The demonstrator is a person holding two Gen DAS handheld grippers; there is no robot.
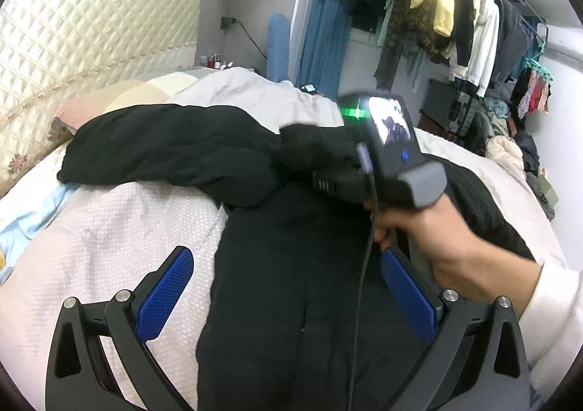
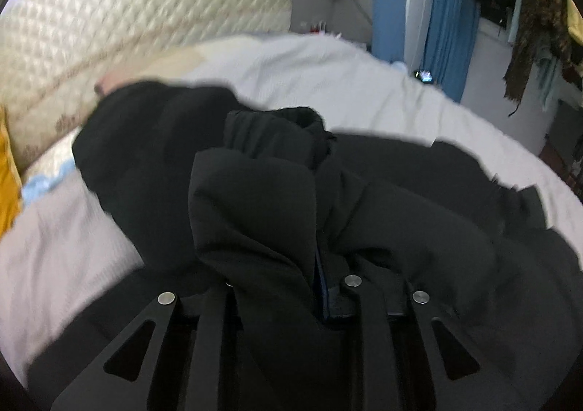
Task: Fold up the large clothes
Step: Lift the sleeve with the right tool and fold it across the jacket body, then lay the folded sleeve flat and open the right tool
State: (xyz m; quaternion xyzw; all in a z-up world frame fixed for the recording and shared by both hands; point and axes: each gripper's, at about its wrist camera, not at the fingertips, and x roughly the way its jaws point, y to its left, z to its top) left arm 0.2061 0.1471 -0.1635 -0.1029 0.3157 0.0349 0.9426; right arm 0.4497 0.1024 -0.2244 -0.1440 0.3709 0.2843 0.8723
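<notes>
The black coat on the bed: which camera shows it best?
The left wrist view: the black coat lies spread across the bed, one sleeve reaching left. The right wrist view is blurred, with a coat fold bunched over its own claw.

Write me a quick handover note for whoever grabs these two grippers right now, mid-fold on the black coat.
Left hand-held gripper: open, nothing between its blue pads, poised over the black coat.
Right hand-held gripper: a thick fold of the coat lies between its fingers and hides the pads; whether it is clamped cannot be told.
Coat: spread on the bed, one sleeve stretched toward the quilted headboard.
Done: one side appears to be brought over the middle.
Left: probably set that fold down, tuck the outstretched sleeve in, then fold the body over.
</notes>
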